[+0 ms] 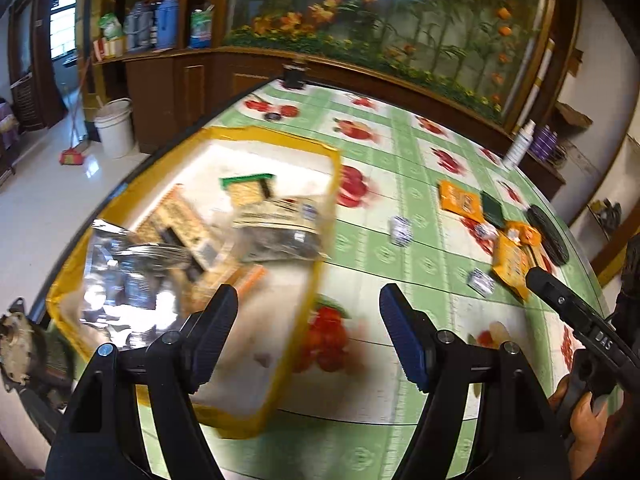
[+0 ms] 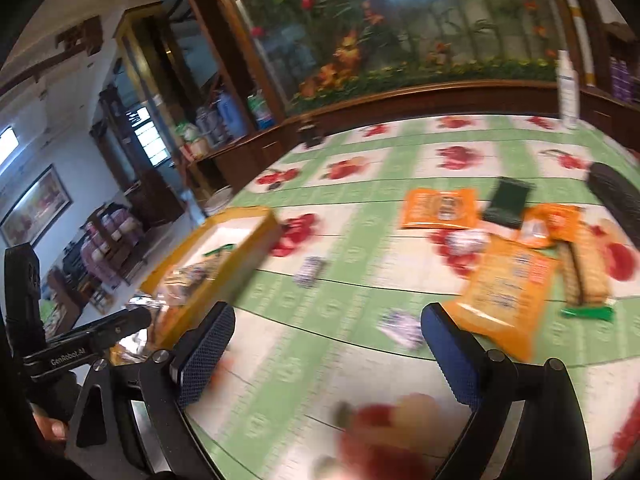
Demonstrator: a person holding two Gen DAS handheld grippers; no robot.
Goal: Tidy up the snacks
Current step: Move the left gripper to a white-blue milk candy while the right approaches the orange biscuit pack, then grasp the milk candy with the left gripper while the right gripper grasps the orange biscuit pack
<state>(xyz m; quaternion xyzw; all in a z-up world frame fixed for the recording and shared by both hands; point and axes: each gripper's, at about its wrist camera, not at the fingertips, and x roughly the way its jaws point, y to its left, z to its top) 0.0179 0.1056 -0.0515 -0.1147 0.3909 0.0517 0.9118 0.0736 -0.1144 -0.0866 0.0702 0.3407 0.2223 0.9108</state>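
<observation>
A yellow-rimmed white tray (image 1: 276, 134) on the left of the table holds a silver foil pack (image 1: 120, 280), biscuit packs (image 1: 180, 224) and a green-edged cracker pack (image 1: 248, 188). My left gripper (image 1: 309, 292) hangs open over the tray's right wall, with nothing between its fingers. To the right, loose on the fruit-print cloth, lie orange packets (image 2: 440, 208) (image 2: 504, 292), a dark green packet (image 2: 506, 202), a long biscuit pack (image 2: 588, 276) and small wrapped sweets (image 2: 308, 272). My right gripper (image 2: 328, 316) stands wide open above bare cloth, left of the big orange packet, holding nothing.
A black ribbed object (image 2: 612, 196) lies at the table's right edge beside the snacks. A white bottle (image 2: 568, 84) stands at the far right and a small dark item (image 1: 294, 74) at the far edge. The table's left edge drops to the floor just past the tray.
</observation>
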